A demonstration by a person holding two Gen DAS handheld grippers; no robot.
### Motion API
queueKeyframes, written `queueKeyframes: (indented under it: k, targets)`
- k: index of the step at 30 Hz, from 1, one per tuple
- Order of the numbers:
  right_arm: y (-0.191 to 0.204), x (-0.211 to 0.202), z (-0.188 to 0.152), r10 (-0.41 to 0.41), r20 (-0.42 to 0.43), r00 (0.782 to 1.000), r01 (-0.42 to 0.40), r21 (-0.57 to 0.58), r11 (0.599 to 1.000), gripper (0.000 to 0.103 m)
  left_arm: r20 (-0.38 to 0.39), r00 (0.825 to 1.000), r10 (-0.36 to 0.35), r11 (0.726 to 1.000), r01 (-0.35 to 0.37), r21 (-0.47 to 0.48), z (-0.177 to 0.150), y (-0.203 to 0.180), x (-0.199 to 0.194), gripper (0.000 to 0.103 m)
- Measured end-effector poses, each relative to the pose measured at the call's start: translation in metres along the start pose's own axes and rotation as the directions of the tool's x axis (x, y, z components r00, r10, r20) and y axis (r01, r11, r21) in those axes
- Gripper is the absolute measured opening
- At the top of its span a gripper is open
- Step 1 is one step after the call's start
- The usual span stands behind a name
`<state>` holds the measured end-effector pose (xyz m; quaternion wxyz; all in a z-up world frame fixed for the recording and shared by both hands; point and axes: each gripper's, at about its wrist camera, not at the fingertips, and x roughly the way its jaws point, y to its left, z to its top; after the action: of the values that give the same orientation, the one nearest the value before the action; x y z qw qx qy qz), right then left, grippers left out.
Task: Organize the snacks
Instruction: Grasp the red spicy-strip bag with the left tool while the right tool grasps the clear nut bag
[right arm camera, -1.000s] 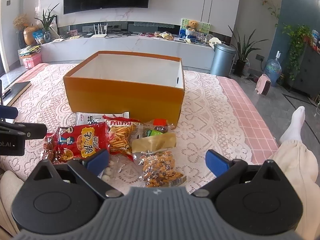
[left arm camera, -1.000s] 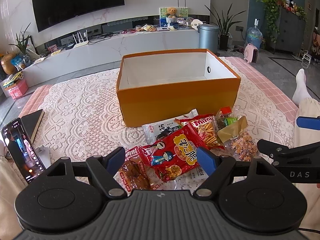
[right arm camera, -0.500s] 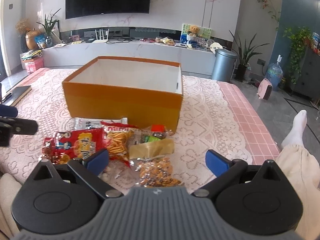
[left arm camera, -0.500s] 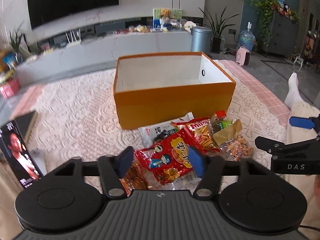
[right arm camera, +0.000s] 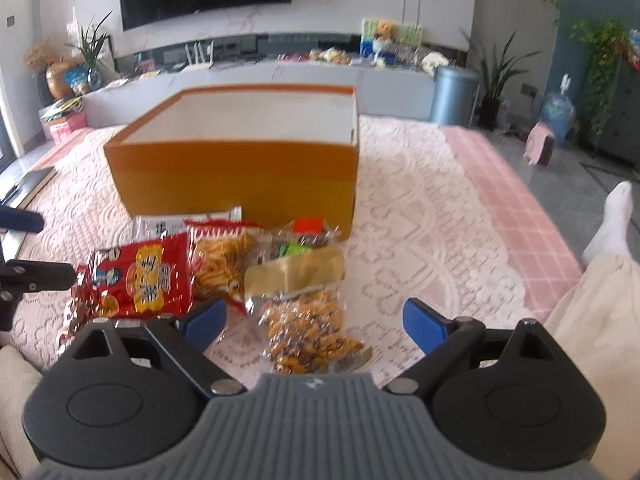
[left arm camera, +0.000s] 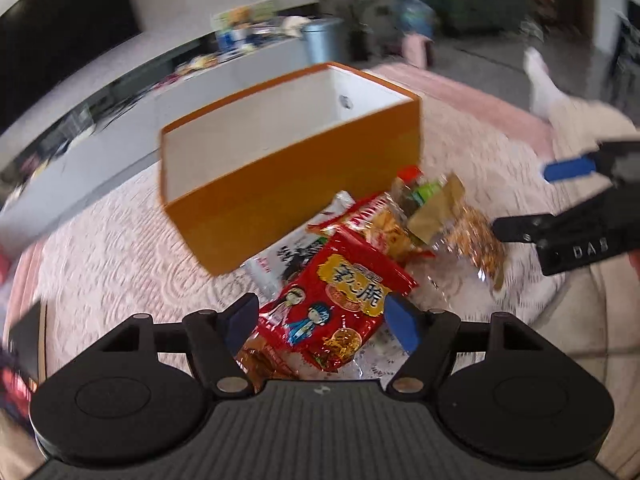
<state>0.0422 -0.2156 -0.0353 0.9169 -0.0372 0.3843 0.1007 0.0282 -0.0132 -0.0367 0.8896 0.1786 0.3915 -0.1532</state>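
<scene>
The left gripper [left arm camera: 322, 322] has its blue pads apart on either side of the red snack bag [left arm camera: 340, 312], which lies between them; whether the pads touch the bag cannot be told through the motion blur. Under that bag's near end, toward 7 o'clock, a brownish packet [left arm camera: 256, 362] pokes out. The right gripper [right arm camera: 314, 322] is spread wide and empty, its fingers framing the clear bag of orange-brown nuts [right arm camera: 308, 326] with a gold top fold, which lies on the white lace cloth [right arm camera: 420, 240].

From the right wrist view, the red snack bag sits at 10 o'clock of the nut bag, and the left gripper's dark fingers reach in from the 9 o'clock edge, near it. Just beyond, at 11 o'clock, lies a clear packet of orange sticks [right arm camera: 222, 258] with a red header, overlapping a white packet [right arm camera: 160, 226] behind it. At 12 o'clock of the nut bag rests a small wrapper with red and green print [right arm camera: 304, 236].

Farther on at 12 o'clock stands the orange box [right arm camera: 240, 172], open-topped and white inside, the snack pile close against its near wall.
</scene>
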Motion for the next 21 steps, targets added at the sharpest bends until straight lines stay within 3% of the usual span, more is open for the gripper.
queueKeyframes:
  k: [4,11,17,21]
  targets:
    - [0.001,0.017,-0.002,0.016,-0.049,0.999,-0.016,-0.010,1.000,0.099,0.011,0.999,-0.051,0.995,0.050,0.086,-0.004,-0.003,0.015,0.087]
    - [0.000,0.044,-0.006,0.004,-0.100,0.995,-0.007,-0.022,1.000,0.099,-0.010,0.998,-0.067,0.975,0.067,0.212,-0.011,-0.009,0.042,0.088]
    - [0.001,0.063,-0.009,0.028,-0.138,0.990,-0.032,-0.024,0.999,0.099,-0.021,0.999,-0.023,0.962,0.028,0.273,-0.015,-0.009,0.058,0.088]
    - [0.002,0.072,-0.013,0.034,-0.161,0.986,-0.040,-0.031,0.999,0.099,-0.029,0.998,-0.056,0.954,0.062,0.293,-0.013,-0.004,0.066,0.090]
